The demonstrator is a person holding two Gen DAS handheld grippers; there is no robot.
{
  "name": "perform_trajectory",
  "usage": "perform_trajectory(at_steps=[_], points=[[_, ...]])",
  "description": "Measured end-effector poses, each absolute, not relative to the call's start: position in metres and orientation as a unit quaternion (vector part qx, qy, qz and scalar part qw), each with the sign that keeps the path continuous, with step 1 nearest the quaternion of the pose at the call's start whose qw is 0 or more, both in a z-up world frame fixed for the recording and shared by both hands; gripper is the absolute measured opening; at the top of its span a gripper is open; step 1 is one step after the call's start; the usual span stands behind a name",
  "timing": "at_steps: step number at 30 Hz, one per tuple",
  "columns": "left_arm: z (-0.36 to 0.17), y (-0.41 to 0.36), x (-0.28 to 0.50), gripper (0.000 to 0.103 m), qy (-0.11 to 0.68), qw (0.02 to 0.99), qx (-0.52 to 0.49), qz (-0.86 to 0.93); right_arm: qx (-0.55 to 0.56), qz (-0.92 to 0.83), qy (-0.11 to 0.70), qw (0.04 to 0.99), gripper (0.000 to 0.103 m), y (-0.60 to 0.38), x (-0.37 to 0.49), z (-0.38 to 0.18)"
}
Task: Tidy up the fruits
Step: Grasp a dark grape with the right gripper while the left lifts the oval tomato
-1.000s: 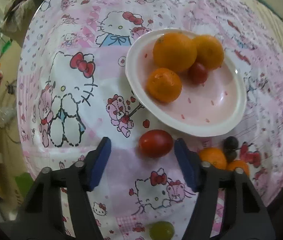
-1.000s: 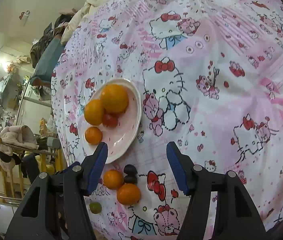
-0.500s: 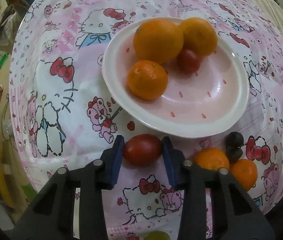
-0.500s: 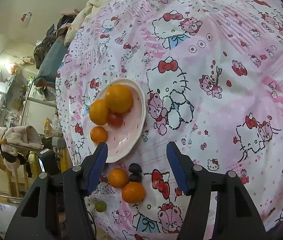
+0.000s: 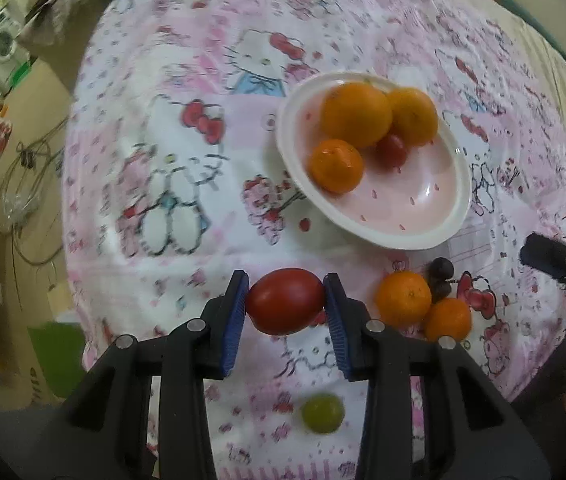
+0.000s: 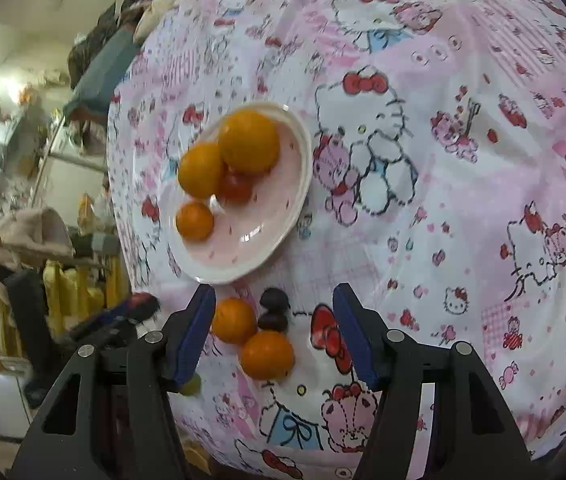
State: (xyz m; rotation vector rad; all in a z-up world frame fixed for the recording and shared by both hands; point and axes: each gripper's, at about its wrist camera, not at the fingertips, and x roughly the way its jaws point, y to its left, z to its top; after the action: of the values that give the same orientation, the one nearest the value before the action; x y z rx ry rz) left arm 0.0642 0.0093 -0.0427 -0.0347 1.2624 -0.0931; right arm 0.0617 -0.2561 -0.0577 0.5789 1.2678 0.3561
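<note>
My left gripper (image 5: 286, 307) is shut on a red tomato (image 5: 285, 301), held a little above the cloth near the table's front edge. Beyond it stands a white plate (image 5: 449, 227) (image 6: 295, 216) with three oranges (image 5: 355, 114) (image 6: 248, 141) and a small red tomato (image 5: 392, 150) (image 6: 235, 188). To the right lie two loose oranges (image 5: 403, 298) (image 6: 267, 354) and two dark grapes (image 5: 441, 269) (image 6: 274, 299). A green grape (image 5: 322, 413) lies below the held tomato. My right gripper (image 6: 275, 336) stands open over the loose oranges and dark grapes, touching none.
A pink cartoon-print cloth (image 5: 187, 160) (image 6: 463, 184) covers the round table, whose edge drops off at the left. Room clutter, cables and a washing machine (image 5: 1, 42) lie beyond that edge. The right gripper's fingertip (image 5: 539, 254) shows at the left wrist view's right edge.
My left gripper closed on the red tomato and lifted it off the cloth. My right gripper drifted closer over the loose oranges and grapes, still open.
</note>
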Motion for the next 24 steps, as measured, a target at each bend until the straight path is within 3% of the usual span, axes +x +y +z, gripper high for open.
perform_trajectory(at_steps=[7,14,22,24], points=[[-0.025,0.015,0.043,0.034,0.571,0.818,-0.042,-0.056,0.275,0.170,0.604,0.728,0.064,-0.248,0.063,-0.076],[-0.027,0.019,0.043,0.034,0.567,0.819,-0.068,-0.060,0.250,0.167,0.627,0.719,0.045,-0.226,0.075,-0.096],[-0.033,0.015,0.047,0.034,0.571,0.814,-0.076,-0.067,0.213,0.169,0.648,0.711,0.034,-0.201,0.087,-0.114],[-0.033,0.012,0.047,0.034,0.571,0.814,-0.072,-0.069,0.199,0.166,0.652,0.713,0.024,-0.198,0.088,-0.116]])
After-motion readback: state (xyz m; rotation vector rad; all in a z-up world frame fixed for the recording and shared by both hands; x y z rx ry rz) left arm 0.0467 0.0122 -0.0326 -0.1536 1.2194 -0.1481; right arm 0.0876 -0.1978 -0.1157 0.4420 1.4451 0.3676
